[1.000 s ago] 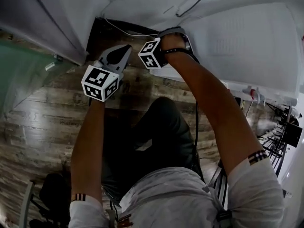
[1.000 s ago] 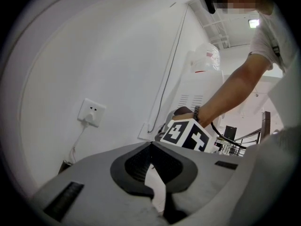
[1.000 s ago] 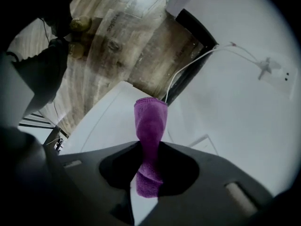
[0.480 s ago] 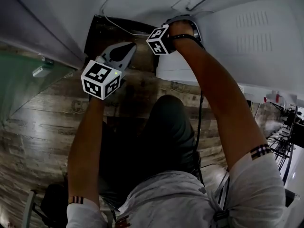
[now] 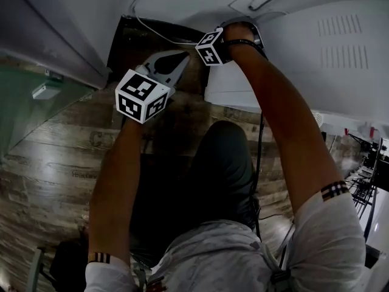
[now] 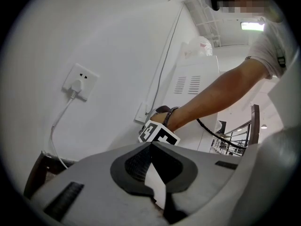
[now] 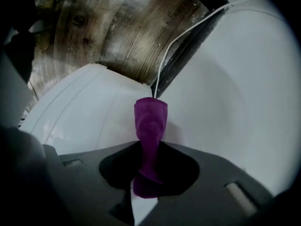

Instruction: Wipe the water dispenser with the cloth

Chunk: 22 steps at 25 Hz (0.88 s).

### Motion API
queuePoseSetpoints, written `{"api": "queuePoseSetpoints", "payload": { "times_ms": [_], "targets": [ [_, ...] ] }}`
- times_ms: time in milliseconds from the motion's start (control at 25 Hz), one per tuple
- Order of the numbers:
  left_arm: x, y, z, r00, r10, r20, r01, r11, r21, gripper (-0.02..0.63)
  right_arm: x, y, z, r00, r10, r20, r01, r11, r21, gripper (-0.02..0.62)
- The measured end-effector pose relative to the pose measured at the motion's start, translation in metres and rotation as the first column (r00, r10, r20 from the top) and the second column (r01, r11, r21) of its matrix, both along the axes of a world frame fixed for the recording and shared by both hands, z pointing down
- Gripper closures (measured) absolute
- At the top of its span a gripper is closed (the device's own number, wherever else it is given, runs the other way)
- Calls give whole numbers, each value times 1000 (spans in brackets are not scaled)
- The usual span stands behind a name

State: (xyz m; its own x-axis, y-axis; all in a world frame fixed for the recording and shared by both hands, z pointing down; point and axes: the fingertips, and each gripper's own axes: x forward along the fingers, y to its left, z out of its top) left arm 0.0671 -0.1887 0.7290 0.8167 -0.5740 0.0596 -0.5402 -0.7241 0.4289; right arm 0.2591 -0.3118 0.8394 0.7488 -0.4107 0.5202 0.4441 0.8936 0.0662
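Observation:
The white water dispenser point(image 5: 322, 53) stands at the right of the head view, its vented back panel point(image 6: 188, 84) close to the wall. My right gripper point(image 7: 149, 149) is shut on a purple cloth point(image 7: 150, 121), whose folded end presses against the dispenser's white surface point(image 7: 80, 114). From the head view this right gripper point(image 5: 234, 24) reaches over the dispenser's far corner, its marker cube point(image 5: 211, 46) just left of the wrist. My left gripper point(image 5: 181, 58) hovers over the floor beside the dispenser, jaws shut with nothing between them point(image 6: 151, 145).
A wall socket point(image 6: 80, 82) holds a white plug, and its cable point(image 5: 161, 35) runs down behind the dispenser. Dark wood floor point(image 5: 55, 163) lies below. A glass panel point(image 5: 36, 96) stands at the left, metal racks point(image 5: 364, 175) at the right.
Both grippers have shifted right and a little toward the wall. The right one has carried the cloth further along the dispenser's far corner.

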Motion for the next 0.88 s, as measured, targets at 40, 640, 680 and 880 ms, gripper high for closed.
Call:
{"api": "queuePoseSetpoints", "payload": {
  "times_ms": [40, 640, 680, 880],
  "targets": [
    [1, -1, 1, 1000, -2, -2, 2, 1000, 5, 607, 3, 0, 3, 1000, 6, -7, -6, 1000, -1, 497],
    [-7, -12, 20, 1000, 3, 1, -3, 1000, 26, 607, 4, 63, 3, 998, 44, -49, -49, 995, -91, 499],
    [-8, -11, 19, 1000, 5, -4, -5, 1000, 31, 607, 3, 72, 3, 998, 45, -50, -49, 994, -102, 499],
    [-21, -13, 17, 1000, -2, -21, 3, 999, 44, 607, -4, 117, 5, 999, 29, -33, -34, 986, -165, 499]
  ]
}}
